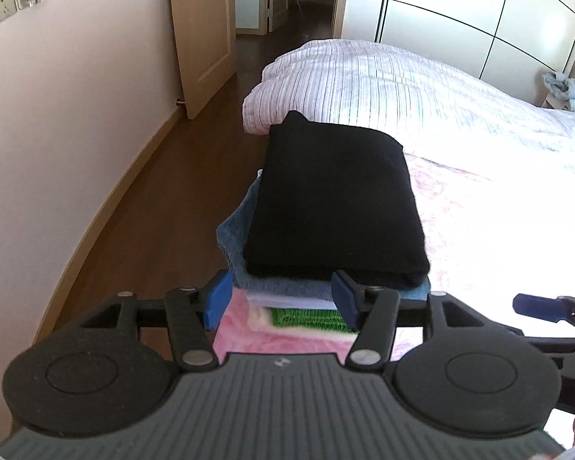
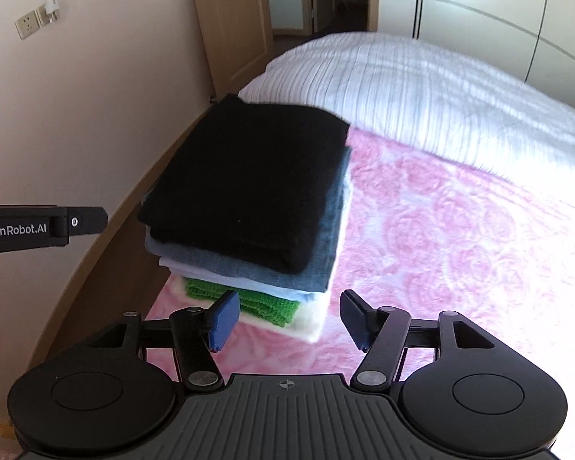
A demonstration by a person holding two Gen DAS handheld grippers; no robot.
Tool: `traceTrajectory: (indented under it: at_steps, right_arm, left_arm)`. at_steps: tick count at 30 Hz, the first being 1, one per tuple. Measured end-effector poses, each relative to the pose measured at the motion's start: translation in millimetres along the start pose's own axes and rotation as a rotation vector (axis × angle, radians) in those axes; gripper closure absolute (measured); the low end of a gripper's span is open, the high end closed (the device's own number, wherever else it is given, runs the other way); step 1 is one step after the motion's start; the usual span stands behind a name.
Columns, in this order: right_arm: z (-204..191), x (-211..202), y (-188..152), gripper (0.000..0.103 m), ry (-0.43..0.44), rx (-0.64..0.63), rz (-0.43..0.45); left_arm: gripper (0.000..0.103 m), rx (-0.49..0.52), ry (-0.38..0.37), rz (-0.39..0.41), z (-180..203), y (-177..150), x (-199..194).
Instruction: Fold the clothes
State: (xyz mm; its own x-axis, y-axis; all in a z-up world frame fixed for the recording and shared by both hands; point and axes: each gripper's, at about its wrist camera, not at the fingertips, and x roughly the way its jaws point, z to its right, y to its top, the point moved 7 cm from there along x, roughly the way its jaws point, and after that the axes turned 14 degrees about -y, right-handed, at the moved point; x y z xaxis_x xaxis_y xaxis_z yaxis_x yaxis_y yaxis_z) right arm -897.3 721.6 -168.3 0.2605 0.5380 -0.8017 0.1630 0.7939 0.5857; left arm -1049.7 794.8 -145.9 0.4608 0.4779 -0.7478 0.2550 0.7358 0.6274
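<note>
Black knit tops the pile: we see a folded black garment (image 2: 249,180) lying on a stack of folded clothes (image 2: 272,268) at the near corner of the pink blanket (image 2: 441,230), close to the bed's edge. Beneath it sit blue denim (image 2: 326,245), a pale blue layer, a green knit (image 2: 264,303) and something white at the bottom. Our left gripper (image 1: 281,301) stands wide, its blue pads flanking the stack's near end (whether they touch the cloth, we cannot tell). Our right gripper (image 2: 287,320) also stands wide and holds nothing, just short of the stack's corner. A striped white duvet (image 1: 383,84) lies bunched beyond.
</note>
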Motion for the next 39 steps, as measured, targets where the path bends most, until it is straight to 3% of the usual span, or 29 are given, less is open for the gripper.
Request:
traceTrajectory:
  at_steps: [10, 16, 20, 32, 39]
  right_arm:
    - [14.6, -63.0, -19.7, 0.038, -0.071, 0.024, 0.084]
    - [13.0, -62.3, -27.5, 0.038, -0.111, -0.013, 0.055]
    - [10.3, -56.0, -33.2, 0.038, -0.115, -0.024, 0.036]
    - [14.5, -45.8, -49.7, 0.038, -0.129, -0.021, -0.024]
    - [24.7, -51.0, -39.9, 0.038, -0.110, -0.027, 0.004]
  left_arm:
    - [0.036, -0.011, 0.052, 0.055, 6.2, -8.1, -33.9]
    - [0.037, -0.017, 0.084, 0.089, 9.7, -13.0, -54.0]
    - [0.037, -0.025, 0.073, 0.045, 12.2, -21.3, -59.0]
    - [0.037, -0.017, 0.053, -0.002, 23.3, -42.9, -44.6]
    - [0.037, -0.017, 0.078, 0.015, 33.6, -35.6, -41.5]
